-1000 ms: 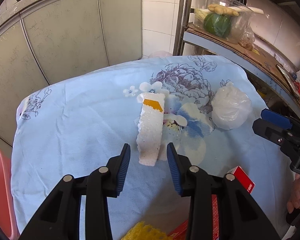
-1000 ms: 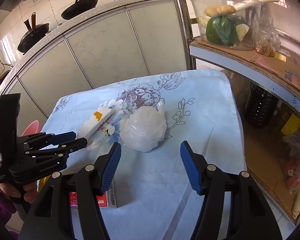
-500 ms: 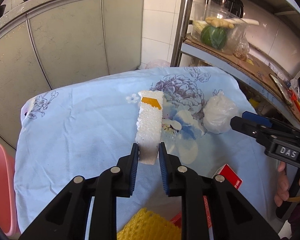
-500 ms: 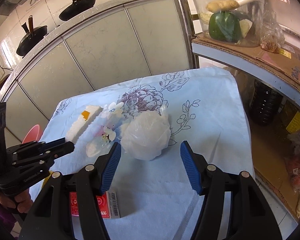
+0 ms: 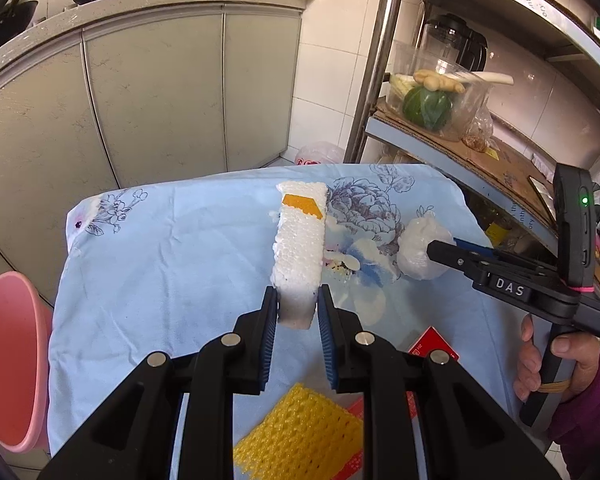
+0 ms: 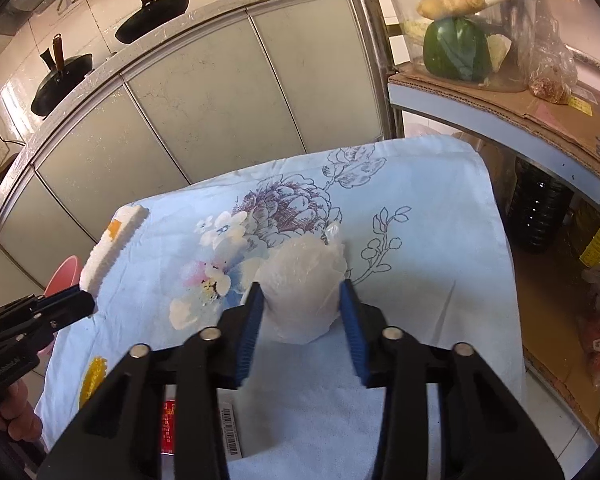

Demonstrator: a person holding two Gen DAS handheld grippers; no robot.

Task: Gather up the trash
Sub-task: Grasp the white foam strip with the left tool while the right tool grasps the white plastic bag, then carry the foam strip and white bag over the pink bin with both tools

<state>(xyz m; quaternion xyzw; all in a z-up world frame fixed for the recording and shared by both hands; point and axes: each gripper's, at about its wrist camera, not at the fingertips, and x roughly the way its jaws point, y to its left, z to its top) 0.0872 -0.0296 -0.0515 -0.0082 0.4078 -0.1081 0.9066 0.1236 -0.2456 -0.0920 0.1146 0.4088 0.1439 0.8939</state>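
On the left wrist view: left gripper (image 5: 298, 312), its jaws having closed within the last second, pinching the near end of a white foam strip (image 5: 300, 248). Strip's long axis runs straight away from the fingers, far end with orange patch raised above the floral cloth (image 5: 160, 264). Pink bin (image 5: 8, 360) at the left edge of the table, probably the strip's destination, so the coming move is leftward for this hand. Yellow foam net (image 5: 300, 436) and red packet (image 5: 432, 348) remain on the cloth.

On the right wrist view: right gripper (image 6: 302, 320), jaws just closed in, pressed on both sides of a crumpled white plastic bag (image 6: 304, 280) resting on the cloth. Shown only here: the packet's barcode face. Bin only partly visible, far left, nearer the left hand.
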